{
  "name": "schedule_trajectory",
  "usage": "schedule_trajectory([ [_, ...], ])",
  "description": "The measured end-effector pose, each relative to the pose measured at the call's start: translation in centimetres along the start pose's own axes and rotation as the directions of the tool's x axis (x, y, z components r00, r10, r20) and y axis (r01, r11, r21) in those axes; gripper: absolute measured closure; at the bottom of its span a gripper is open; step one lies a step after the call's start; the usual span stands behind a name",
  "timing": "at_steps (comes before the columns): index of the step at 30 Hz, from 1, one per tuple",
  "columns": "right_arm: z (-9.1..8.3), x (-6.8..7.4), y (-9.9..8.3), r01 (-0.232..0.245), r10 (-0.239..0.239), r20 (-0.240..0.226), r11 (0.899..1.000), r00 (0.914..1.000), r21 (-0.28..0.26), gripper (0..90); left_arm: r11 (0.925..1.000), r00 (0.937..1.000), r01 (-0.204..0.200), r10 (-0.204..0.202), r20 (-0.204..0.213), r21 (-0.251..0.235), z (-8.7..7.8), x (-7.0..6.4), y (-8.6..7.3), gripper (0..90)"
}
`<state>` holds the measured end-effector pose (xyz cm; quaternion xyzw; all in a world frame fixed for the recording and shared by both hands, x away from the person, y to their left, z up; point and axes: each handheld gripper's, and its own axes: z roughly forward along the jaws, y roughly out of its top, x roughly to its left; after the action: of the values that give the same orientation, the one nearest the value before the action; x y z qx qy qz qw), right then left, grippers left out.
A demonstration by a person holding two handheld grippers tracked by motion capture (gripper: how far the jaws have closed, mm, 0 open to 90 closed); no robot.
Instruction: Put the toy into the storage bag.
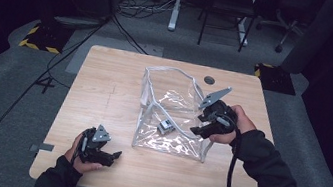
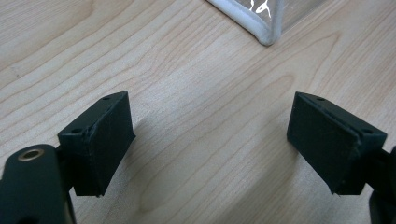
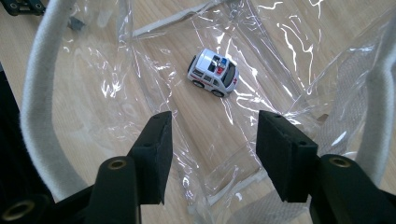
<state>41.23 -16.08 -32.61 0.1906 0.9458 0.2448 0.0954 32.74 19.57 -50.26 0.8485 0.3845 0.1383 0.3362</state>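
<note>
A clear plastic bag with white trim lies in the middle of the wooden table. Inside it sits a small white toy police car on its wheels. My right gripper is at the bag's right side, open, looking in past the white trim toward the car, with nothing between its fingers. My left gripper rests low over bare wood at the front left, open and empty. A corner of the bag lies just beyond it.
A dark round grommet sits in the table near the far edge. Behind the table are a chair, a desk leg, floor cables and black-yellow striped bases. Bare wood lies to the bag's left.
</note>
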Motion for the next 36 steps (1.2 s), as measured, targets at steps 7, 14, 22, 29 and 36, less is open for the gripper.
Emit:
schedule_trajectory([
  [7, 0.01, 0.01, -0.02, -0.003, 0.003, 0.001, 1.000, 1.0000, -0.011, 46.6, 1.0000, 1.0000, 0.000, 0.000, 0.000, 0.000, 0.00, 0.00, 0.00, 14.8],
  [14, -0.08, -0.03, -0.02, -0.019, 0.019, 0.018, 0.999, 0.9996, -0.034, 44.6, 1.0000, 1.0000, 0.000, 0.000, 0.000, 0.000, 0.00, 0.00, 0.00, 14.8],
  [22, -0.36, -0.28, -0.01, -0.008, 0.012, 0.050, 0.997, 0.9987, -0.075, 42.3, 1.0000, 1.0000, 0.001, -0.001, 0.000, 0.000, 0.00, 0.00, 0.00, 14.8],
  [29, -0.65, -0.26, 0.05, 0.006, 0.002, 0.082, 0.994, 0.9967, -0.106, 40.2, 1.0000, 1.0000, 0.001, -0.001, 0.000, 0.000, 0.00, 0.00, 0.00, 14.8],
  [36, -0.77, 0.26, 0.14, 0.061, -0.046, 0.105, 0.988, 0.9934, -0.141, 36.4, 1.0000, 1.0000, 0.001, -0.001, 0.000, 0.000, 0.00, 0.00, 0.00, 14.8],
])
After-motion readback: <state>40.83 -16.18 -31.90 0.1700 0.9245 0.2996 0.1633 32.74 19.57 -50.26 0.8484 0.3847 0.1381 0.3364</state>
